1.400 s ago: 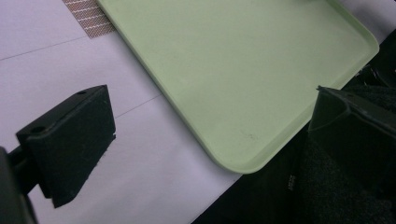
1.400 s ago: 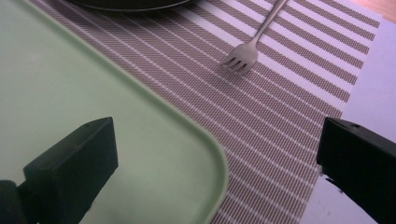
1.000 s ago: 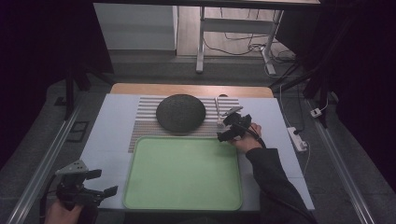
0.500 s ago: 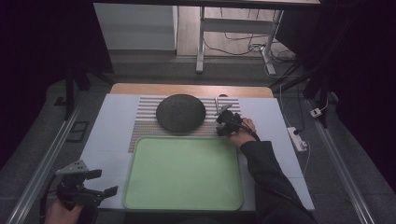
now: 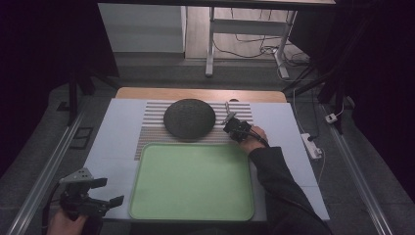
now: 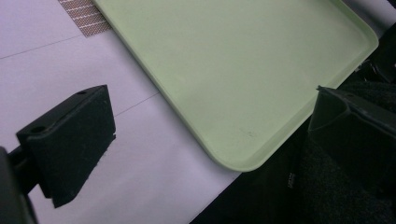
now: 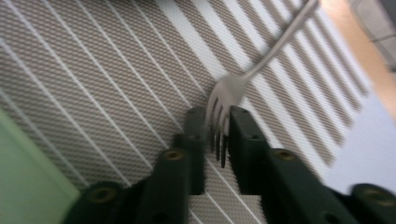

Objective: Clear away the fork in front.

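A silver fork [image 7: 227, 91] lies on the striped placemat [image 7: 93, 93], its handle running away up and to the right. My right gripper [image 7: 217, 122] has just been closing and is now shut on the fork's tines. From above, the right gripper [image 5: 232, 125] sits on the placemat's right part with the fork [image 5: 228, 108] sticking out beyond it. My left gripper [image 5: 98, 193] stands open at the table's near left corner. Its jaws are wide apart over the corner of the green tray [image 6: 233, 70], with nothing between them.
A dark round domed object [image 5: 189, 117] rests on the striped placemat [image 5: 151, 128], just left of the right gripper. The green tray [image 5: 191, 181] lies in front of it on the white table cover [image 5: 112, 142]. A power strip [image 5: 311, 145] lies off the table's right edge.
The right gripper came a little left and down onto the placemat, and its jaws went from wide open to shut on the fork. The left gripper stayed put.
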